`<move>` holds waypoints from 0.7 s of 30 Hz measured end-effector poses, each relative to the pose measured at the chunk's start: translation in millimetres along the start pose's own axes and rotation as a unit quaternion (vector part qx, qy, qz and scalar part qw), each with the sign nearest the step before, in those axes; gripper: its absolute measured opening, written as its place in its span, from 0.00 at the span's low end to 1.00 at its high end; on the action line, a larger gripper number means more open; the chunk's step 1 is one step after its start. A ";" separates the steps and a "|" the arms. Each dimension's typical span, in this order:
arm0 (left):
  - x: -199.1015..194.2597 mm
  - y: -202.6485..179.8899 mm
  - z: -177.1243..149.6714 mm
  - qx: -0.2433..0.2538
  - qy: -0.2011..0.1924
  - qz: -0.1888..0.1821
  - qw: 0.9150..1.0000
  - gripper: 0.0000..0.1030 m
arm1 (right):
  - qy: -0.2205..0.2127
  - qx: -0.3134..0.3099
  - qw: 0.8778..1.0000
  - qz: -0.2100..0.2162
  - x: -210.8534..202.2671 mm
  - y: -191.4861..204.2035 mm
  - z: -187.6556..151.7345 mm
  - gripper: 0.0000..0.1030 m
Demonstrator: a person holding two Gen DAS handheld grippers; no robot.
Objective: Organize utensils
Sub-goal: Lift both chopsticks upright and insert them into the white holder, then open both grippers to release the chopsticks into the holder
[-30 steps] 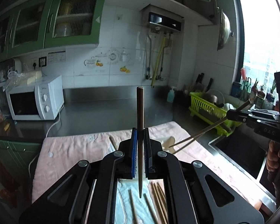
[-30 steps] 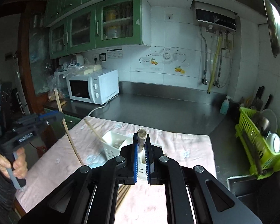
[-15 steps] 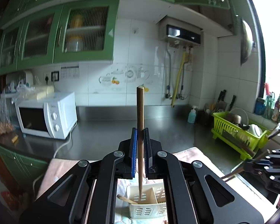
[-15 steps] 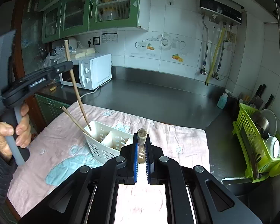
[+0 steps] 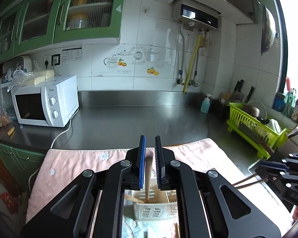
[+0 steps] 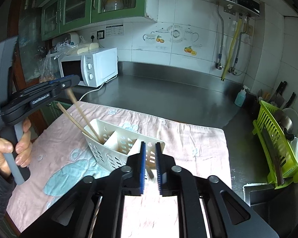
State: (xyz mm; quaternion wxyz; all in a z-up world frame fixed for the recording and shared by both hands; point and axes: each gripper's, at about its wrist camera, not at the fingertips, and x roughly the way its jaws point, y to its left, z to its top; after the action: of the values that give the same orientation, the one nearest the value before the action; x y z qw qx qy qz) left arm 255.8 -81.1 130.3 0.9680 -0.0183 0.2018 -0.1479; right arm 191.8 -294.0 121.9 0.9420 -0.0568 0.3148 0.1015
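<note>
Left wrist view: left gripper (image 5: 149,154) spread, chopstick (image 5: 148,180) loose between the pads, tip in the white utensil caddy (image 5: 155,212) at 6 o'clock.
Right wrist view: right gripper (image 6: 149,159) parted too, blurred chopstick (image 6: 150,173) between the pads; caddy on pink towel (image 6: 188,134).

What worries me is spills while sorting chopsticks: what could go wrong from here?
1. The left gripper is open and its chopstick leans steeply in the caddy beside another one; their weight at one end could tip it.
2. The right gripper is open too, and its chopstick shows blurred at the caddy's near wall; it may land outside on the pink cloth.
</note>
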 end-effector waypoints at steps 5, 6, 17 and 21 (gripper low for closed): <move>-28.6 2.0 -6.9 0.010 -0.001 -0.001 1.000 0.14 | -0.030 0.009 0.999 -0.012 -24.4 3.7 -7.8 0.19; -36.9 3.4 -10.8 0.013 -0.001 0.003 1.000 0.17 | -0.036 0.012 0.999 -0.011 -30.5 4.8 -10.8 0.19; -100.6 17.9 -87.1 0.016 0.043 0.015 0.999 0.29 | -0.024 0.030 0.999 -0.004 -50.5 56.6 -111.0 0.19; -111.6 24.5 -127.2 0.010 0.067 0.023 0.997 0.29 | 0.009 0.065 0.998 0.013 -40.3 72.8 -158.0 0.19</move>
State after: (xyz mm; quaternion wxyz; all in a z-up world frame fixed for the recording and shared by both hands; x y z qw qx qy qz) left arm 114.6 -21.8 54.3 0.9557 0.0056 0.2649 -0.1282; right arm 51.9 -256.4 17.4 0.9395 0.0074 0.3298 0.0927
